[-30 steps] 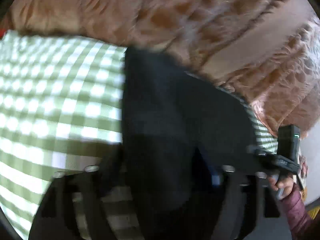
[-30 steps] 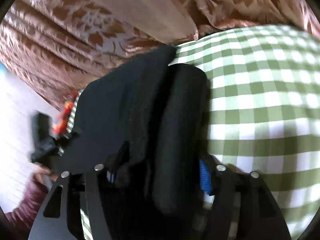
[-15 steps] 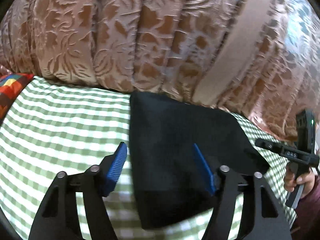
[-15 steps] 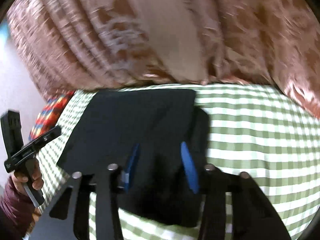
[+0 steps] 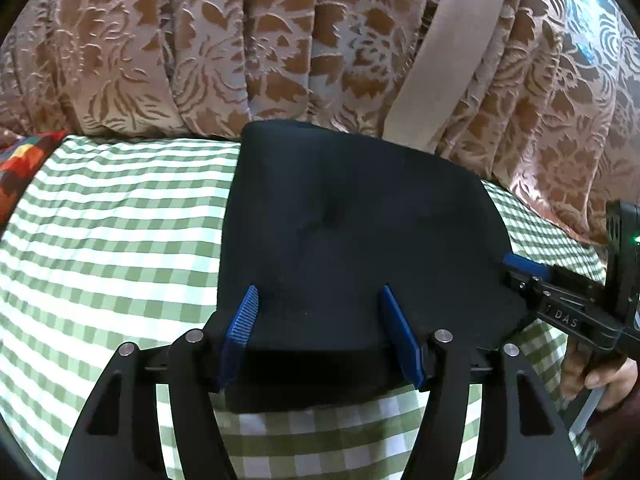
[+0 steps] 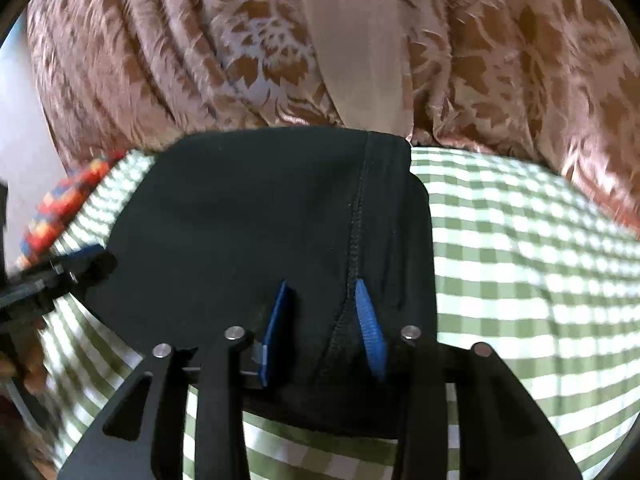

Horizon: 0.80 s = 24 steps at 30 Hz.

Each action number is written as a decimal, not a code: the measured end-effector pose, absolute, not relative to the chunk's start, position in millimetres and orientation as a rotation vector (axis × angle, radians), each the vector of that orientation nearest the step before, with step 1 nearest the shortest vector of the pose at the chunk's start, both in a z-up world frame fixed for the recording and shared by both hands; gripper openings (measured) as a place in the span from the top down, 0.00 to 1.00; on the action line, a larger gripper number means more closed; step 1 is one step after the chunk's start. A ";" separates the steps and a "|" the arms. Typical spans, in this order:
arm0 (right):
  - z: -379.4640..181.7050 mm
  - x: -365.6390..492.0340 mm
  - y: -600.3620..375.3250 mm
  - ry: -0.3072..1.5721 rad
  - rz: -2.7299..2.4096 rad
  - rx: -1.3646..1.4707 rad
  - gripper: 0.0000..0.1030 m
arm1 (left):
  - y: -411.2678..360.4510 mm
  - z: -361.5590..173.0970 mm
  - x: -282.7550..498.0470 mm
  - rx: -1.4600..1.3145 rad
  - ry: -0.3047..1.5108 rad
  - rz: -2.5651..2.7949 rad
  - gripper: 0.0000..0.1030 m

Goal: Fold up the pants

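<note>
The black pants (image 5: 352, 240) lie folded on the green checked cloth (image 5: 112, 240). The left gripper (image 5: 320, 320) is open above them. The right gripper (image 6: 322, 320), just opening a bit, holds nothing.

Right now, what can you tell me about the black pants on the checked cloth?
The black pants are folded into a flat, thick bundle of soft, matte cloth. A stitched seam runs down one side. They lie on the green and white checked cloth, with the far edge up against the brown flowered curtain. The left gripper and the right gripper hang open over the near edge. Neither is squeezing the pants.
</note>
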State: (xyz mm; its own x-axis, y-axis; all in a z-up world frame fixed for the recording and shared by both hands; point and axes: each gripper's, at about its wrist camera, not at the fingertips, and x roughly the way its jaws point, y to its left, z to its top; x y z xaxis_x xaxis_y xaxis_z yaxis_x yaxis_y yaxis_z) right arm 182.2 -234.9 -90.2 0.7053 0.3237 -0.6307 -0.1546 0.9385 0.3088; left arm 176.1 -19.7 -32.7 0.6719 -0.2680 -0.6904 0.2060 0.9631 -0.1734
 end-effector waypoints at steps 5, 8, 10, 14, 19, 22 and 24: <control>-73.7 177.8 -232.2 0.736 0.237 0.286 0.53 | -22.4 -18.1 153.3 -0.067 0.742 -0.241 0.30; -62.3 166.0 -228.5 0.709 0.189 0.295 0.19 | -23.6 -9.6 139.3 -0.049 0.709 -0.227 0.26; -54.4 157.4 -226.5 0.684 0.185 0.303 0.18 | -23.0 -5.7 131.9 -0.048 0.697 -0.221 0.23; -38.3 135.0 -218.9 0.646 0.160 0.302 0.11 | -22.6 0.0 115.4 -0.043 0.682 -0.199 0.20; -32.5 106.1 -202.5 0.632 0.107 0.272 0.07 | -21.6 1.0 96.1 -0.044 0.671 -0.185 0.15; -34.6 90.6 -191.8 0.633 0.077 0.240 0.07 | -23.5 -1.3 82.3 -0.018 0.677 -0.168 0.15; -36.8 81.1 -186.3 0.637 0.059 0.227 0.06 | -22.5 -3.2 75.0 -0.019 0.682 -0.158 0.14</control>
